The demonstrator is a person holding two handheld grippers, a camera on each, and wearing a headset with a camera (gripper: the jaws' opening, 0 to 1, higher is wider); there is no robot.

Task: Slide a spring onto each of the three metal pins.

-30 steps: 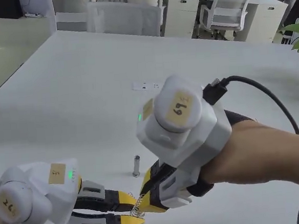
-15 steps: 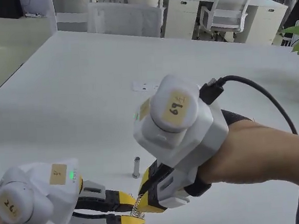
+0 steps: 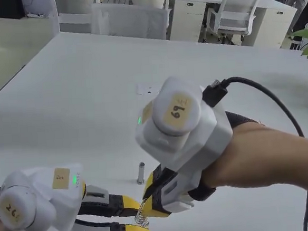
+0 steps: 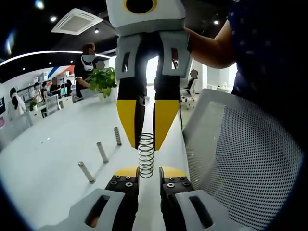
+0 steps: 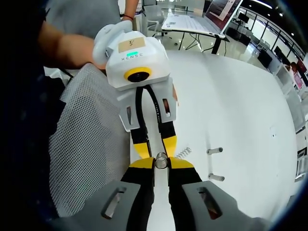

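Lower centre of the left gripper view: spring (image 4: 146,155) nipped at its near end by the nearly closed left gripper (image 4: 149,169); far end nipped likewise by the right gripper (image 4: 146,144); three pins (image 4: 102,152) upright at left.

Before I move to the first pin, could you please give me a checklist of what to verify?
1. The spring is gripped at one end by the left hand-held gripper and at the other by the right hand-held gripper: ok.
2. All three pins upright and bare: ok.
3. Held spring lined up over a pin: not ok, it sits beside them.
4. A second spring lies on the table: ok.
5. Grip firm enough for sliding: cannot tell.
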